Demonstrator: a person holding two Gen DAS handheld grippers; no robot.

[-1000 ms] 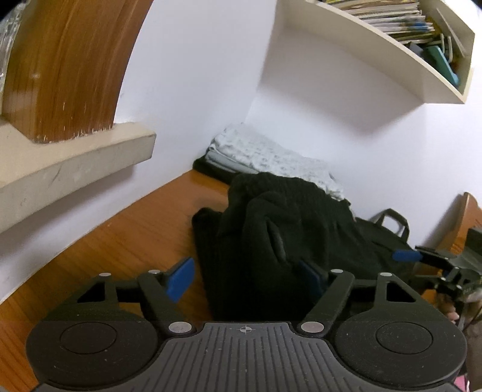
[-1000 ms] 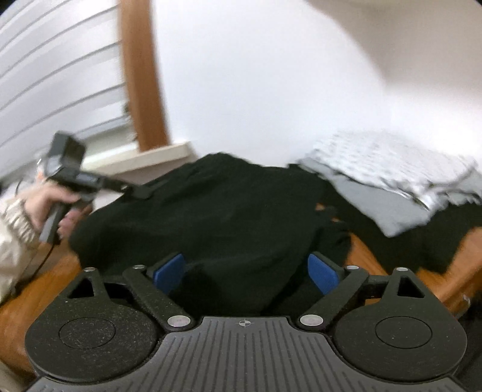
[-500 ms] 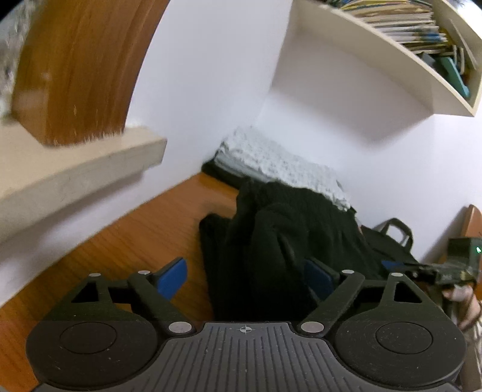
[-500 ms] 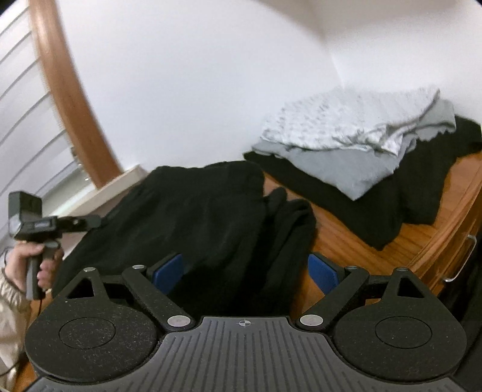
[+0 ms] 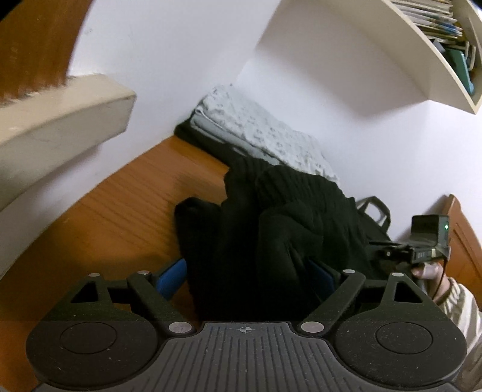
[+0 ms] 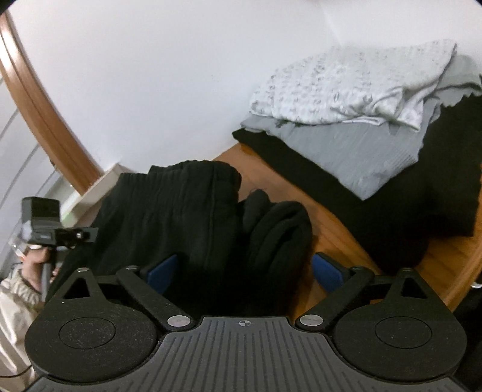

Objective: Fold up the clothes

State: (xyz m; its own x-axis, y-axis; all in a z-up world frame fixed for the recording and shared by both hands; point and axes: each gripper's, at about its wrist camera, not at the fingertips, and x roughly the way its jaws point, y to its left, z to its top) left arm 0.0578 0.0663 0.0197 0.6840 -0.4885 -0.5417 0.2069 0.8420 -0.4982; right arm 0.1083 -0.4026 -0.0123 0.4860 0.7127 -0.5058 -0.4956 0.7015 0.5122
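Nowhere legible writing, black garment [image 5: 280, 229], shelf papers [image 5: 430, 15]

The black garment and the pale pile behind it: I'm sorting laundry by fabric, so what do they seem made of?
The black garment looks like a thick matte ribbed knit, perhaps wool or acrylic: fine parallel ribs, soft bulky folds. The white top piece looks like a textured, bumpy knit with a faint grey pattern. The grey piece under it seems a finer ribbed knit with a wavy edge. Fibre content cannot be told.

Both grippers tilt downward. The left gripper [image 5: 247, 279] has jaws spread wide, having just been opening, dark cloth between them unpressed. The right gripper [image 6: 245, 273] likewise gapes, each gripped by a sleeved hand [image 6: 37, 262].
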